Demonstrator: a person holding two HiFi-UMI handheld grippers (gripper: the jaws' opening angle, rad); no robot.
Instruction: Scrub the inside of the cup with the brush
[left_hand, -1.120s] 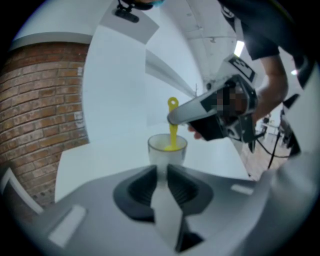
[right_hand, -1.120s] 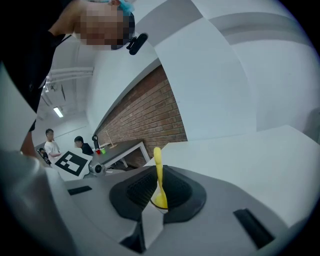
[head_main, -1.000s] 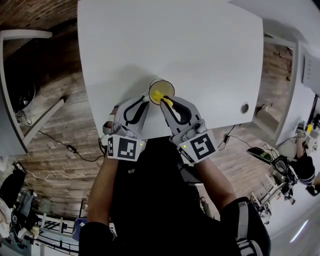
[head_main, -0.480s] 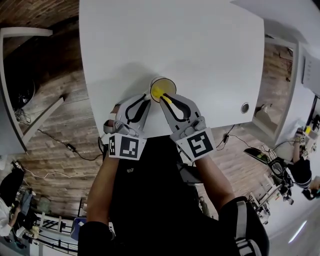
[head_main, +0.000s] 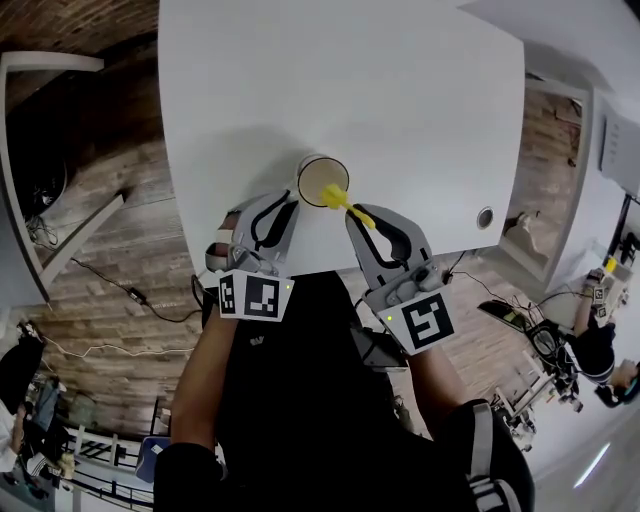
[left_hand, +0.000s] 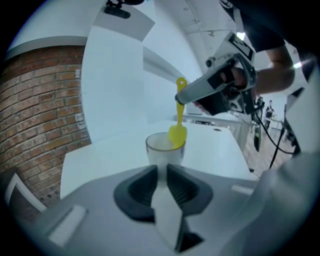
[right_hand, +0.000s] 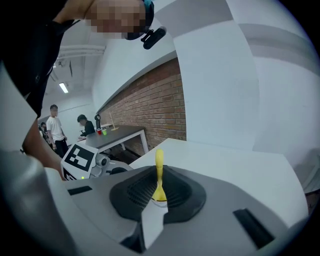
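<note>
The cup (head_main: 321, 180) stands upright close to the near edge of the white counter (head_main: 400, 90). The left gripper (head_main: 294, 198) comes at it from the near left, most likely to stop it sliding or tipping while the brush works. Its jaws stand narrow and are closing with nothing between them. The cup sits just past the tips, and I cannot tell whether they touch its wall.

The right gripper (head_main: 363, 219) is clamped on the thin yellow handle of the brush (head_main: 345, 205). It holds the brush slanting, so the head reaches the near-right rim, at the mouth and not deep inside. I judge this to be a pause between strokes, or the brush leaving the cup.

The counter is bare to the far side, left and right of the cup, so there is room to push it inward. The near edge is the risk, since a hard sideways stroke could nudge the cup off. A small round grommet (head_main: 485, 216) lies well to the right.
</note>
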